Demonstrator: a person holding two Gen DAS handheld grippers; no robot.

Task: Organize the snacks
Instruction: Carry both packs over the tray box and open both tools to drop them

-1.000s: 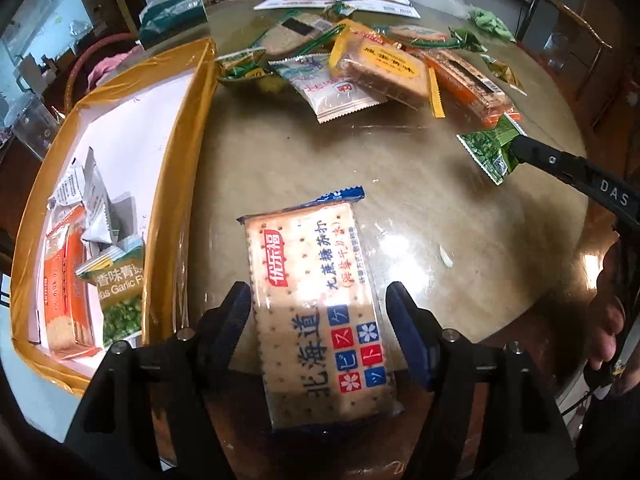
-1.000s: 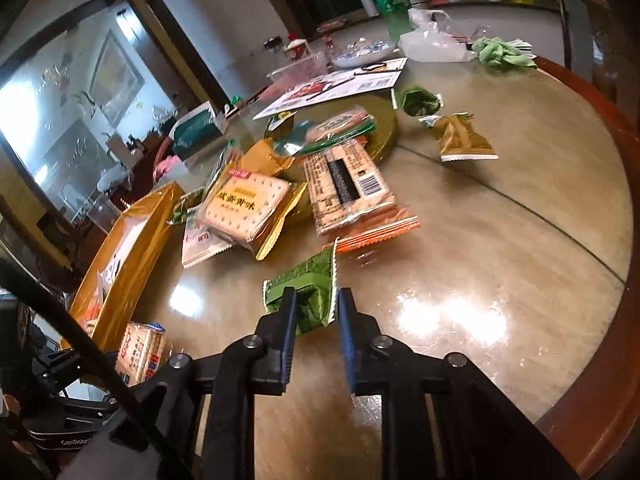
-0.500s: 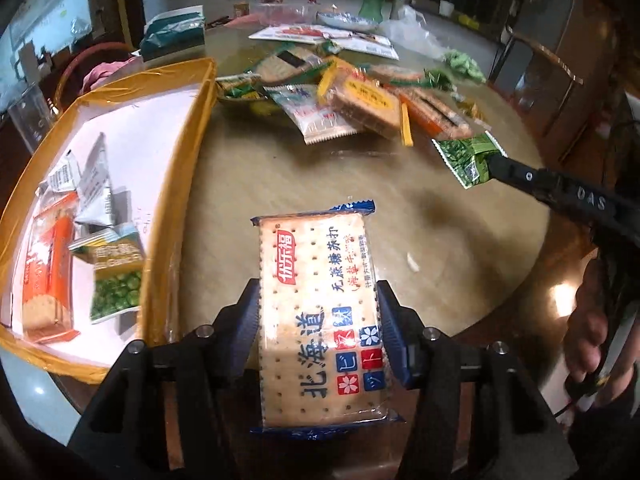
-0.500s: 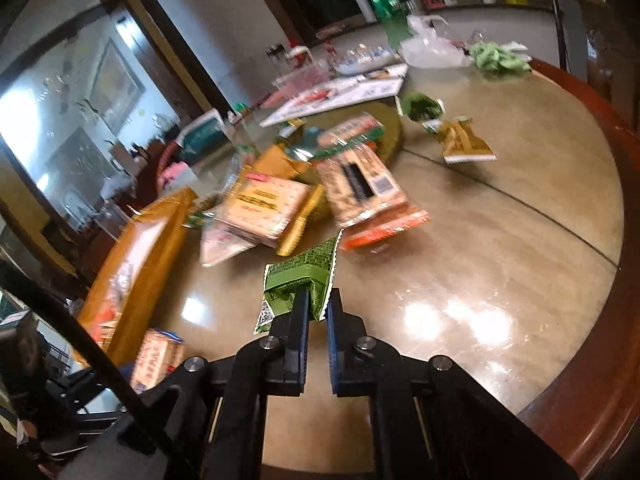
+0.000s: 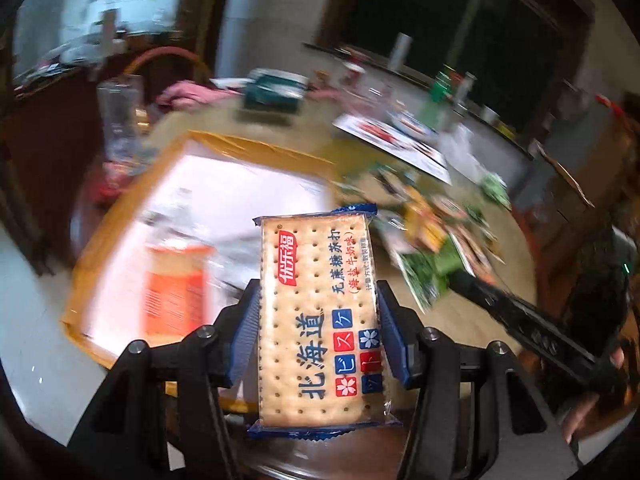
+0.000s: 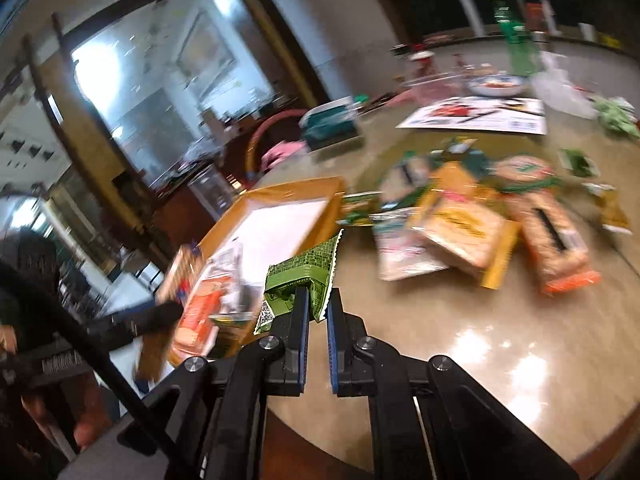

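Observation:
My left gripper (image 5: pixel 318 300) is shut on a cracker packet (image 5: pixel 318 312) with a blue wrapper, held off the table beside the yellow-rimmed tray (image 5: pixel 256 152). An orange snack pack (image 5: pixel 174 284) and other packets lie in that tray. My right gripper (image 6: pixel 318 300) is shut on a small green snack packet (image 6: pixel 308 276), lifted above the table near the tray (image 6: pixel 280 196). In the left wrist view the right gripper (image 5: pixel 452 280) with the green packet (image 5: pixel 424 276) comes in from the right. The view is blurred by motion.
A loose pile of snack packets (image 6: pixel 472 220) lies mid-table, with a printed sheet (image 6: pixel 476 118), a bowl (image 6: pixel 496 84) and a green bottle (image 6: pixel 516 40) behind. A teal box (image 6: pixel 332 122) sits at the far edge. A person's hand (image 5: pixel 588 412) shows at lower right.
Both grippers closed on their packets and lifted them off the table, swinging left toward the tray. The cracker packet now hangs beside the tray.

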